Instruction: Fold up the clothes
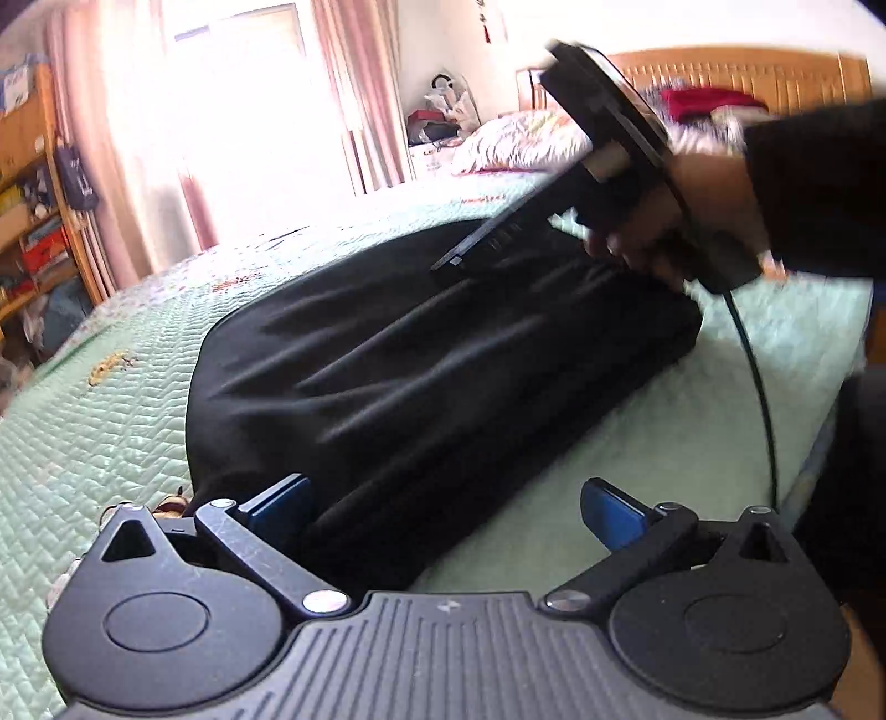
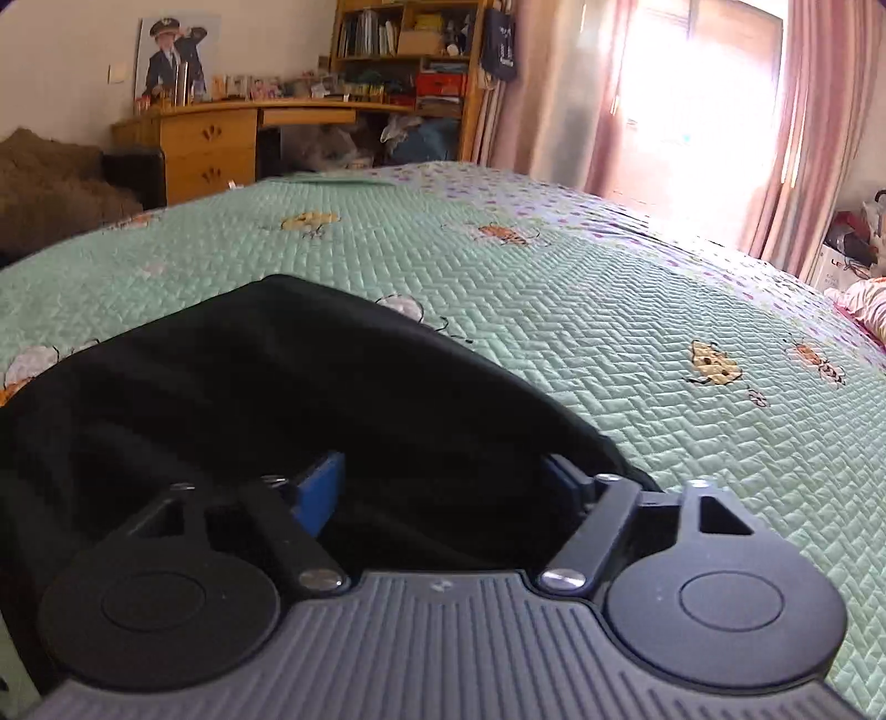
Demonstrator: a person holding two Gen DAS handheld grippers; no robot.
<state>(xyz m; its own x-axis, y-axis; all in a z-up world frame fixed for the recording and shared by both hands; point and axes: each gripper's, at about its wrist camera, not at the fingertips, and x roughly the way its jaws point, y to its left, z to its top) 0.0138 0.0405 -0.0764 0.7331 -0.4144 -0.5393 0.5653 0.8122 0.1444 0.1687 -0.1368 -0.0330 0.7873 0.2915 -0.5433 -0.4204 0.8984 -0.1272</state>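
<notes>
A black garment [image 1: 415,354] lies folded into a long, wrinkled shape on the green quilted bedspread [image 1: 111,421]. My left gripper [image 1: 446,509] is open at its near end, the left blue pad [image 1: 282,509] touching the cloth and the right pad over the quilt. At the far end a hand [image 1: 681,221] holds the right gripper [image 1: 470,255] tilted down onto the garment. In the right wrist view the right gripper [image 2: 440,482] is open, with the black garment [image 2: 277,376] bunched between its blue fingers [image 2: 321,487].
A black cable [image 1: 758,387] hangs from the right gripper across the bed's near edge. Pillows [image 1: 515,138] and a wooden headboard [image 1: 747,72] lie beyond the garment. Open quilt [image 2: 554,277] stretches toward a desk [image 2: 221,133], bookshelf [image 2: 410,50] and pink curtains [image 2: 803,111].
</notes>
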